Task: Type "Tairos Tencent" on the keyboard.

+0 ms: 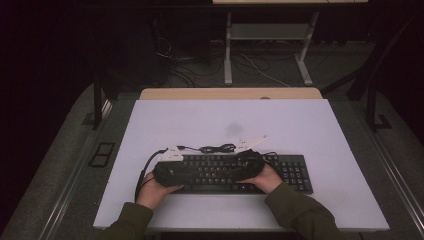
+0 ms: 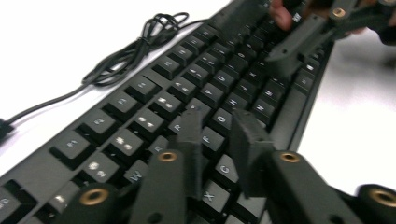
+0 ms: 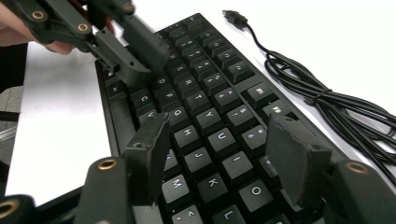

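The white worktop [image 1: 300, 125] carries a black keyboard [image 1: 295, 172], which lies toward the person's edge of it, long side across. Everything else is placed against that keyboard.

Behind the keyboard's far edge, on the bare white surface, its black cable [image 1: 217, 148] lies in a loose bundle; in the right gripper view the cable [image 3: 317, 98] runs beside the top key row and ends in a plug [image 3: 233, 17] lying free past the keyboard's corner.

Two hands reach in from the near side, in dark green sleeves [image 1: 300, 212]. The left hand [image 1: 155, 190] sits at the keyboard's left end, the right hand [image 1: 265, 177] over its middle.

The left tool [image 2: 219, 135] hovers low over the left-hand letter keys, near F and C, its jaws a narrow gap apart and holding nothing. Whether the tips touch the keys cannot be told. From the right gripper view the left tool [image 3: 128, 46] appears over the keyboard's left end.

The right tool [image 3: 219, 158] is over the middle letter keys, H, J and U showing between its jaws, which stand wide apart and empty. In the left gripper view it [image 2: 299, 46] shows farther along the keyboard.
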Action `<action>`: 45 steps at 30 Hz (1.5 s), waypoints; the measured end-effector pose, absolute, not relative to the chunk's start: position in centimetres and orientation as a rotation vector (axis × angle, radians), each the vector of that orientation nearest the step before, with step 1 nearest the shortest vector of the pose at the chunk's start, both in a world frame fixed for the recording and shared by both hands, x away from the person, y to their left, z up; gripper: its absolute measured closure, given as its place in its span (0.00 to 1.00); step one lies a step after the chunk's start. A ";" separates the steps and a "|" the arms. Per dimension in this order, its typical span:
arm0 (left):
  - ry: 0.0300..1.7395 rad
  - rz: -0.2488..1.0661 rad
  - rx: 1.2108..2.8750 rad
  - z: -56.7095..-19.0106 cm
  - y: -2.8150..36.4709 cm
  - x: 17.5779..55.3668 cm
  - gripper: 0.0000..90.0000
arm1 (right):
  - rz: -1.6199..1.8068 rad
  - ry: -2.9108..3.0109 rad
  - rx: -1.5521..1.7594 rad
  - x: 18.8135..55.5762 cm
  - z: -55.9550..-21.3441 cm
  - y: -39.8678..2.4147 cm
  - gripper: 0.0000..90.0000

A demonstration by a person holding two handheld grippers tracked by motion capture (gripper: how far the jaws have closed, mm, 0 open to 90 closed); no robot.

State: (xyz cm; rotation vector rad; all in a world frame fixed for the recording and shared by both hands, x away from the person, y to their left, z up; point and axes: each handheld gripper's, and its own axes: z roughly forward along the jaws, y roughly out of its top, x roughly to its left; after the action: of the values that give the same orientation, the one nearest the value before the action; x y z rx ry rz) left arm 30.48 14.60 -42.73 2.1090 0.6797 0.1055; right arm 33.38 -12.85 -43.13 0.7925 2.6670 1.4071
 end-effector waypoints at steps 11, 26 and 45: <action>0.633 0.064 2.182 -43.0 14.0 30.3 0.99 | 1.409 2.647 0.808 33.5 -43.2 -13.1 0.39; 0.629 0.054 2.229 -43.5 13.7 30.4 0.99 | 1.416 2.643 0.807 33.5 -43.0 -13.1 0.39; 0.622 0.074 2.207 -42.8 13.9 30.5 0.99 | 1.430 2.632 0.804 33.5 -42.9 -13.1 0.39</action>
State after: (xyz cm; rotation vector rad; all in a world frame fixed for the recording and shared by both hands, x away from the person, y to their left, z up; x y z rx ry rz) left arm 30.47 13.88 -42.79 2.2073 0.6221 0.0739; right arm 33.47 -13.11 -42.93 0.8036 2.6322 1.4300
